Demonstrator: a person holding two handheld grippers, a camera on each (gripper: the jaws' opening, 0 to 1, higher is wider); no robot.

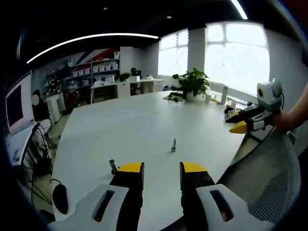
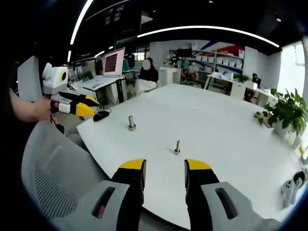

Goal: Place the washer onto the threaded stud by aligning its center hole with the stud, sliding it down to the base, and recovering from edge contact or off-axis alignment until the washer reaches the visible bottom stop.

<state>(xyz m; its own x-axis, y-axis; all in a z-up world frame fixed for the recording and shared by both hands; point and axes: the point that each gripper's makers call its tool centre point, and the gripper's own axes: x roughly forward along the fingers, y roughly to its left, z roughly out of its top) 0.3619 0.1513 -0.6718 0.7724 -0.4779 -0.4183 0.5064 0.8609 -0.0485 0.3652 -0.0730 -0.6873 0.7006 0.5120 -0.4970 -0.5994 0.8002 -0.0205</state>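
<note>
A small threaded stud (image 1: 173, 144) (image 2: 177, 147) stands upright on the white table (image 1: 144, 120) (image 2: 216, 125), ahead of both pairs of jaws. A second, thicker stud with a wider base (image 1: 113, 165) (image 2: 131, 122) stands nearer the table's edge. My left gripper (image 1: 162, 168) is open with nothing between its yellow-tipped jaws, and it also enters the right gripper view (image 2: 89, 107), held in a hand off the table's edge. My right gripper (image 2: 165, 166) is open and empty too; in the left gripper view it hovers beyond the table's right side (image 1: 236, 121).
A grey mesh chair (image 1: 274, 183) (image 2: 53, 178) sits by the near edge. A black mouse (image 1: 60, 197) (image 2: 101, 115) lies at the table corner. A potted plant (image 1: 192, 84) (image 2: 284, 113) stands at the far side. A person (image 2: 148, 72) sits by monitors (image 2: 114, 62).
</note>
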